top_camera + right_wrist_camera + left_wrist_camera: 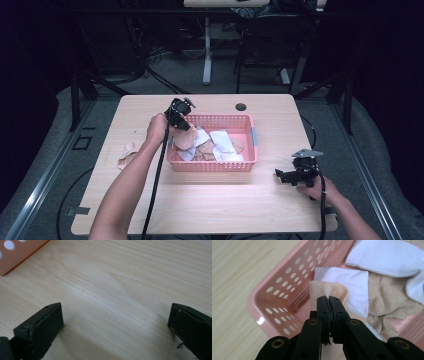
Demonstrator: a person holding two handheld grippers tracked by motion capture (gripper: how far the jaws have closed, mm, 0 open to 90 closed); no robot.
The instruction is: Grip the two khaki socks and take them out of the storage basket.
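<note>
A pink perforated basket (252,137) stands mid-table with white and beige socks inside. My left gripper (181,122) hangs over the basket's left end, shut on a beige sock (186,139). In the left gripper view its jaws meet on the folded edge of that beige sock (322,291), above a white sock (352,285) and the basket (277,297) wall. My right gripper (282,175) rests low over the table at the right front, held by a hand. The right gripper view has its jaws wide apart over bare wood, nothing between the right gripper's (116,325) fingers.
A beige sock (127,154) lies on the table left of the basket. A dark cable hole (241,107) sits near the far edge. The table (210,205) front is bare wood. Cables trail from both grippers toward the front edge.
</note>
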